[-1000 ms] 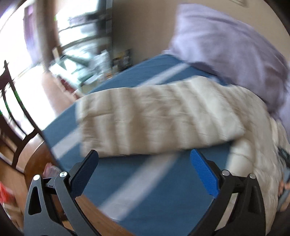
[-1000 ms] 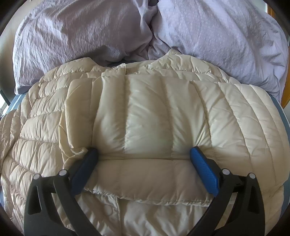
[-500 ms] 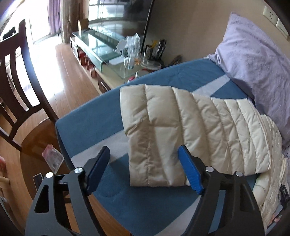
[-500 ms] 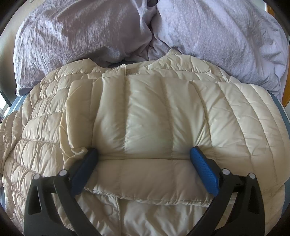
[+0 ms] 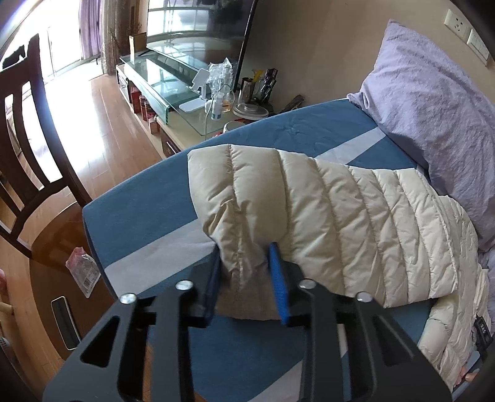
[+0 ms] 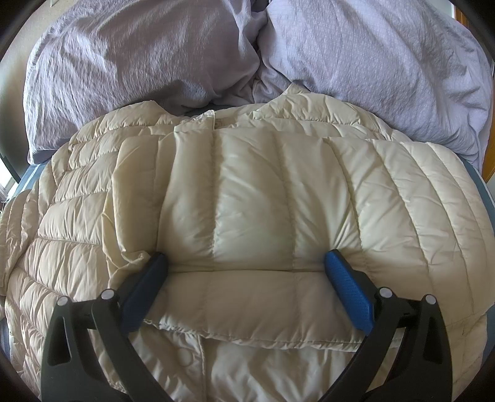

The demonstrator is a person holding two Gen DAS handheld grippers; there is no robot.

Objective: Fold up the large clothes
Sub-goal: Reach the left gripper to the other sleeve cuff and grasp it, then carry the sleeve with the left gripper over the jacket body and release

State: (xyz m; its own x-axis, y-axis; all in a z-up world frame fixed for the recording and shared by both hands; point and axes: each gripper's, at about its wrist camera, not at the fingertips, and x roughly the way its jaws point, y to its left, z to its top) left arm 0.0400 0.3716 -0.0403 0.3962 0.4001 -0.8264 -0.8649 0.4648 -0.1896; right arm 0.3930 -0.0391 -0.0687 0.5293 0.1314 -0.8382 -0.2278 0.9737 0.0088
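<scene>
Jacket sleeve fold, left side, on bed.
Left tongs (image 5: 246, 272) clenched on sleeve (image 5: 309, 216); right tongs (image 6: 246, 278) released, resting on jacket (image 6: 247, 198). Next, likely: carry sleeve across.

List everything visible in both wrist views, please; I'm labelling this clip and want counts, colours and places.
Puffer jacket: 1, cream, spread on the bed, one sleeve stretched out sideways.
Bed cover: 1, blue with pale stripes, under the jacket.
Pillows: 2, lilac, at the head of the bed behind the jacket.
Chair: 1, dark wood, left of the bed.
TV stand: 1, glass-topped, by the wall, cluttered with small items.
Television: 1, dark, on the stand.
Wall sockets: white, above the pillow; count unclear.
Left gripper: 1, black with blue pads, shut on the sleeve's cuff end.
Right gripper: 1, black with blue pads, open, against the folded jacket.
</scene>
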